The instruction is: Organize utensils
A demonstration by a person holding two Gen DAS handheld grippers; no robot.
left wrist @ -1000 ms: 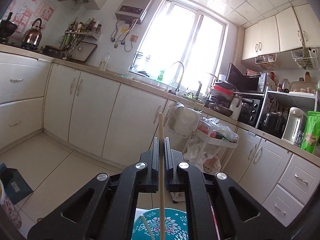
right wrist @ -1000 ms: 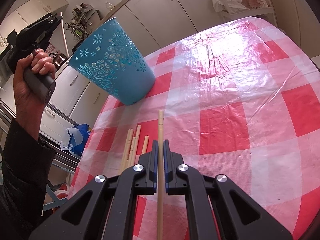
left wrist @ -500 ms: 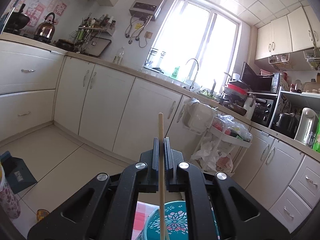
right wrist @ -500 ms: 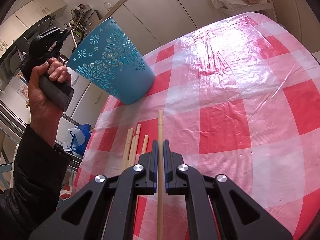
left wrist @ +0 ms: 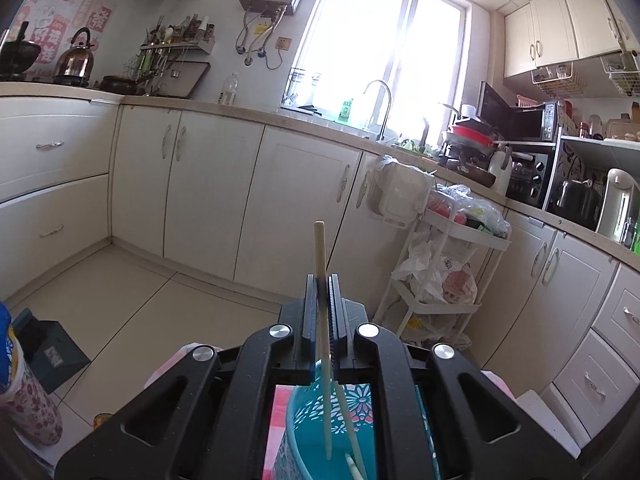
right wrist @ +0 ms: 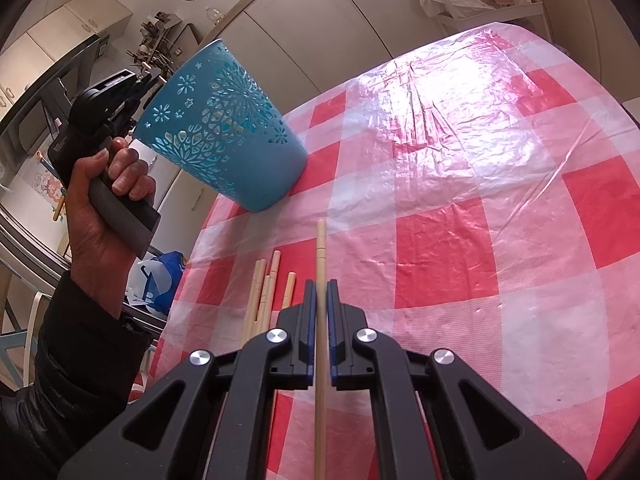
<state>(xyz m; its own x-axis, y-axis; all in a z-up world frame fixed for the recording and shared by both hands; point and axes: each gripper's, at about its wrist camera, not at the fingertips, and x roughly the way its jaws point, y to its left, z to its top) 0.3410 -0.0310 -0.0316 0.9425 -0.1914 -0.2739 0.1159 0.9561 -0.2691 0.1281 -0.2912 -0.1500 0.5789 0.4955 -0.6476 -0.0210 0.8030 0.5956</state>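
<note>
The left gripper clamps a wooden chopstick whose lower end hangs inside the teal cutout utensil cup, which stands near the tabletop's far left edge. The right gripper pinches another chopstick above the checkered tablecloth, beside four loose chopsticks at the near left edge. If the left one is released while tilted, it could strike the rim and nudge the light cup toward that edge.

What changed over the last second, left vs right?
The left gripper came down over the blue holder; its chopstick now dips inside, jaws slightly slackened around it. The right gripper stayed shut on its chopstick, and the loose chopsticks on the checked tablecloth did not move.
</note>
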